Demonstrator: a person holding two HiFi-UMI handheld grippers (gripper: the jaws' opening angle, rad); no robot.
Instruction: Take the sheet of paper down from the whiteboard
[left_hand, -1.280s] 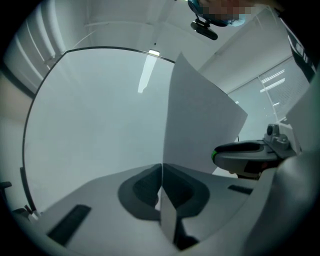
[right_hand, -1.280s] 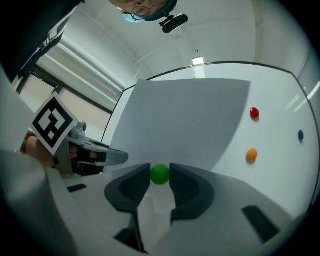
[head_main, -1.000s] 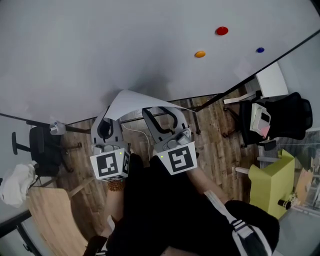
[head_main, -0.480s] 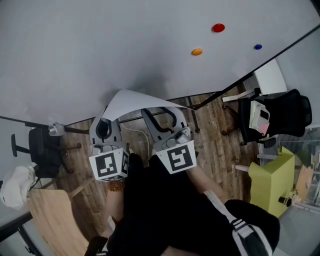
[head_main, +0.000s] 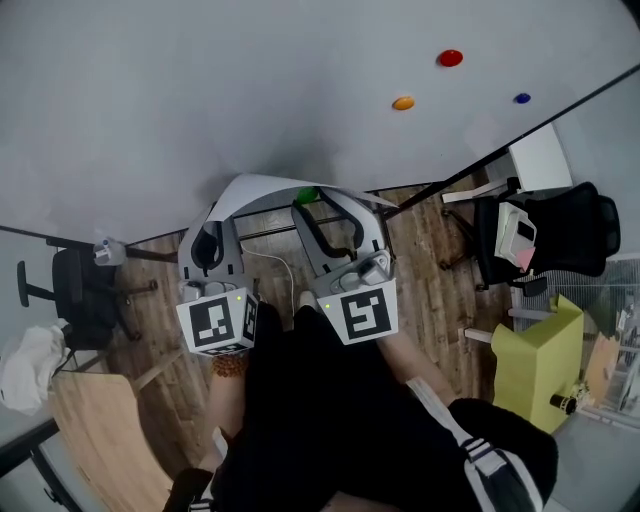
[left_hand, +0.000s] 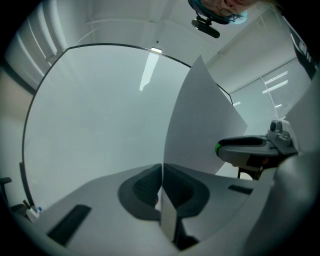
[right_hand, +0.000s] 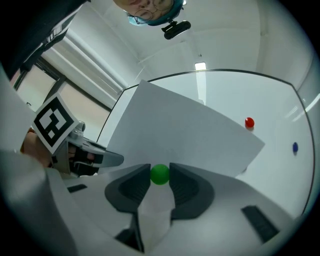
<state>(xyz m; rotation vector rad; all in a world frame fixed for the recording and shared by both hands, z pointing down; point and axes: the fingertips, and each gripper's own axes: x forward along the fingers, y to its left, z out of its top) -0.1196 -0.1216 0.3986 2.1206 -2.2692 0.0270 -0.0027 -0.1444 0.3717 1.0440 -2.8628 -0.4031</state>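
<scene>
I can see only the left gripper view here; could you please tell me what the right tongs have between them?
Observer: In the right gripper view the right tongs grip a small green magnet, both pads against it, with the sheet behind it.
Operator: Thank you. Are there other magnets on the whiteboard?
Observer: Yes, the head view shows three on the whiteboard: a red magnet, an orange magnet and a blue magnet, all clear of the sheet.
Operator: And how does the sheet lie?
Observer: In the head view it bows off the whiteboard in an arch; whether its far edge touches the board I cannot tell.
</scene>
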